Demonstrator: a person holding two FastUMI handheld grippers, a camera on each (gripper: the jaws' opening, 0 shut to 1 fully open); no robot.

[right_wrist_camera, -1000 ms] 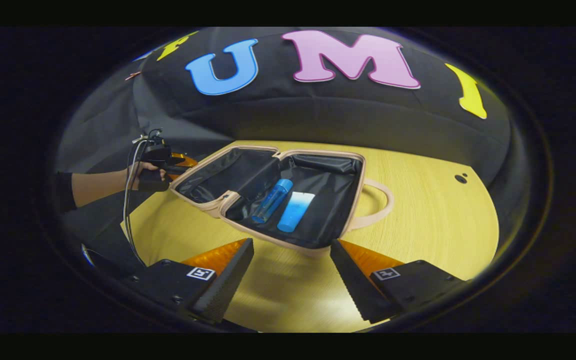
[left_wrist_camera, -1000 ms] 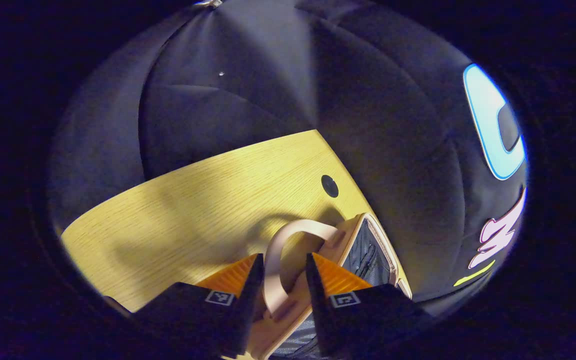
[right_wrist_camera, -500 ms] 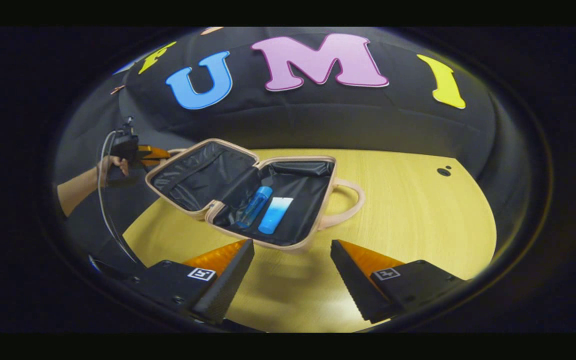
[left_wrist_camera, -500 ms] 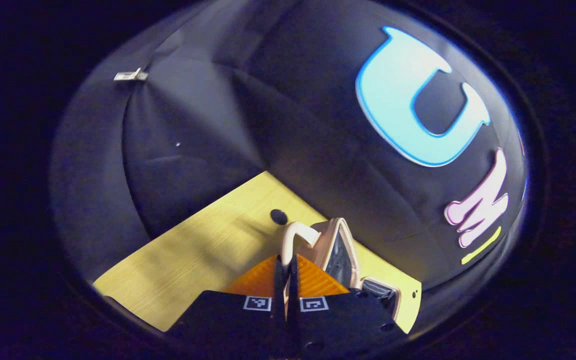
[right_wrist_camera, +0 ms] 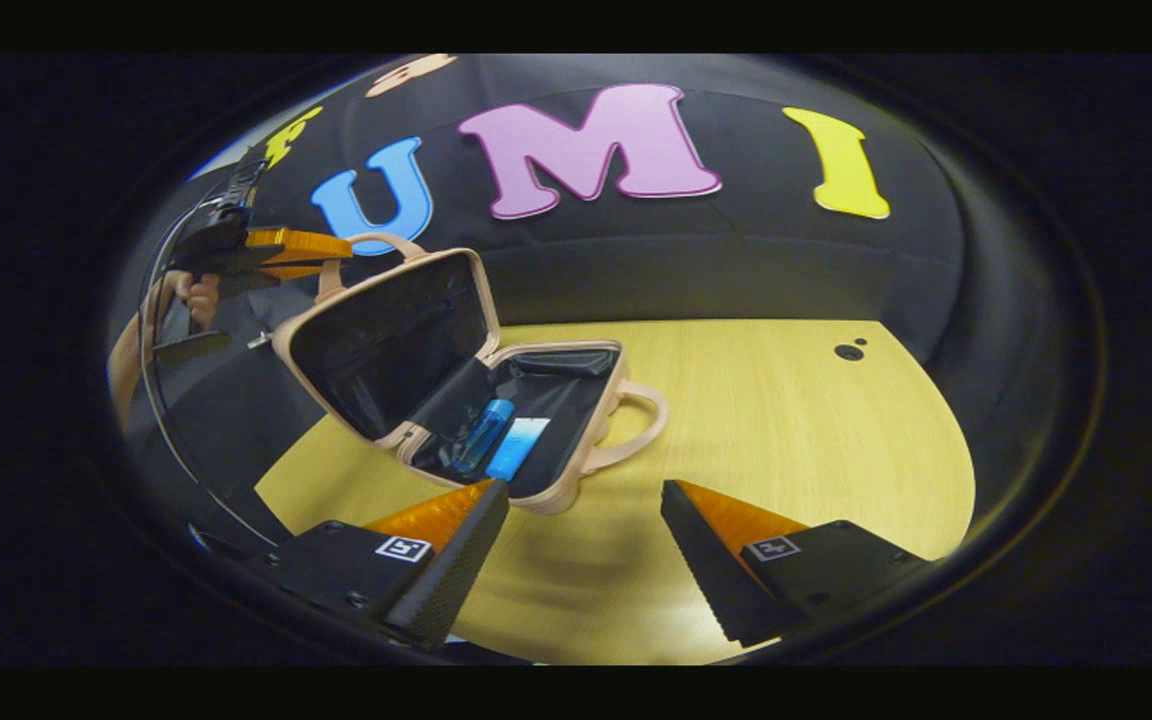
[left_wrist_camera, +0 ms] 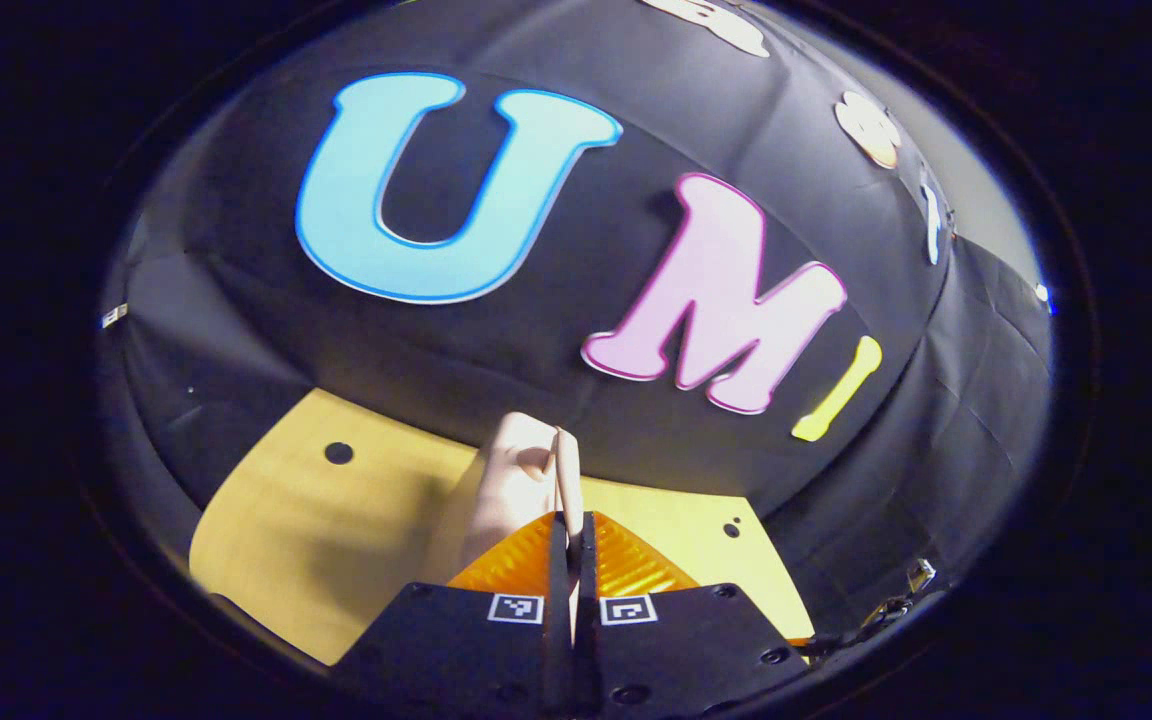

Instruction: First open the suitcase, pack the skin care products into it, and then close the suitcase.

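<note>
The beige suitcase stands open on the wooden table (right_wrist_camera: 786, 420). Its base (right_wrist_camera: 561, 490) lies flat, and in its black lining lie a blue bottle (right_wrist_camera: 483, 435) and a light blue tube (right_wrist_camera: 518, 447). The lid (right_wrist_camera: 386, 335) is swung up, tilted a little past upright away from the base. My left gripper (right_wrist_camera: 336, 250) is shut on the lid's handle (right_wrist_camera: 376, 241); in the left gripper view that gripper (left_wrist_camera: 568, 520) pinches the beige strap (left_wrist_camera: 568, 470) above the lid's shell (left_wrist_camera: 511, 475). My right gripper (right_wrist_camera: 584, 487) hangs open in front of the base, touching nothing.
The base's own handle (right_wrist_camera: 641, 430) lies on the table toward the right. A hand (right_wrist_camera: 198, 295) holds the left gripper, with a cable (right_wrist_camera: 148, 340) trailing below. Small dark holes (right_wrist_camera: 848, 351) mark the tabletop. Bare wood stretches right of the case.
My left gripper went from open around the lid's handle to shut on it, then lifted it, swinging the lid from lying flat to nearly upright. My right gripper stayed open; the case drifted left in its view.
</note>
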